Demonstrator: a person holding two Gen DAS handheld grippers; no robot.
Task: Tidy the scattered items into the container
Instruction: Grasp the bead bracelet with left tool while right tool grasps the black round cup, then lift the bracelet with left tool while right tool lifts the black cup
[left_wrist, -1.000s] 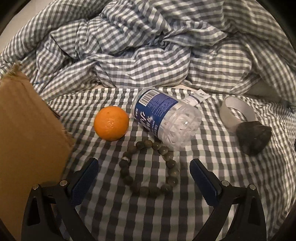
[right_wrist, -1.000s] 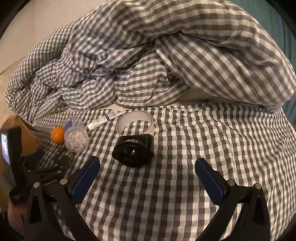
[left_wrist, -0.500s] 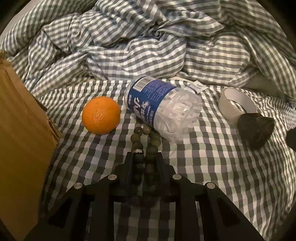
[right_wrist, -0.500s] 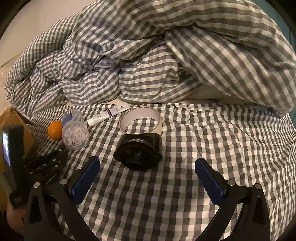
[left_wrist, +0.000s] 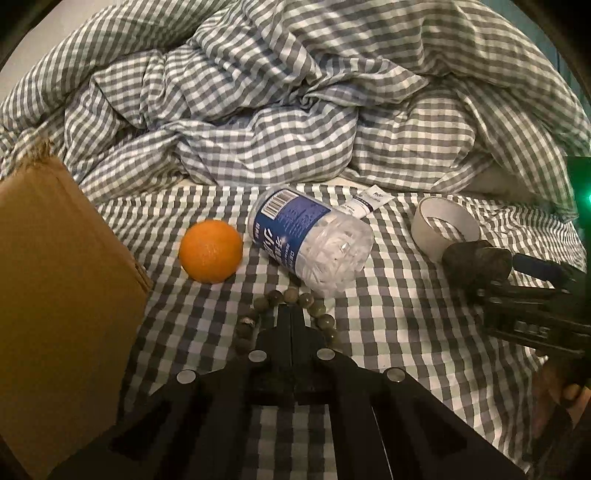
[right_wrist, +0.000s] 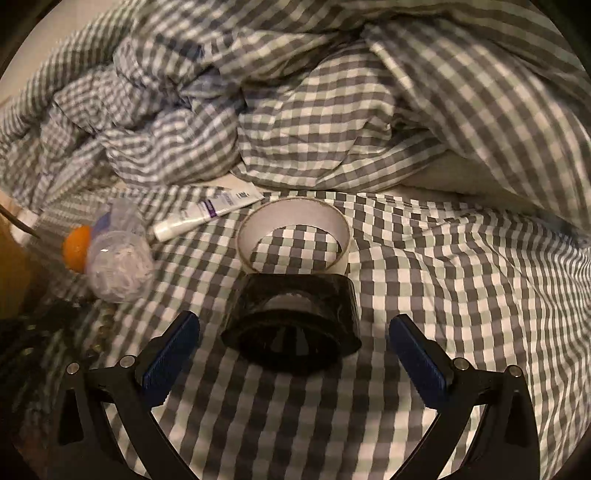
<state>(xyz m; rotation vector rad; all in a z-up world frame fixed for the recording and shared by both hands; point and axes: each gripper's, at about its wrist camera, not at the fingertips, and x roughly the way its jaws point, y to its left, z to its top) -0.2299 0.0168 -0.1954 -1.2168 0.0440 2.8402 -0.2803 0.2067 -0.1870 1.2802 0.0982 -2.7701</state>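
My left gripper (left_wrist: 290, 319) is shut on a green bead bracelet (left_wrist: 317, 308) that lies on the checked bed sheet. Beyond it lie an orange (left_wrist: 211, 251) and a clear bottle with a blue label (left_wrist: 312, 246). A cardboard box (left_wrist: 55, 295) stands at the left. My right gripper (right_wrist: 293, 338) is open, its pads on either side of a black round object (right_wrist: 295, 325). A white tape roll (right_wrist: 293, 236) and a white tube (right_wrist: 207, 214) lie just behind it. The right gripper also shows in the left wrist view (left_wrist: 532, 280).
A crumpled checked duvet (left_wrist: 295, 103) is heaped along the back of the bed. The flat sheet (right_wrist: 461, 280) stretches to the right of the black object.
My left gripper has closed on the bead bracelet. My right gripper has moved forward, so the black object now sits between its open fingers.
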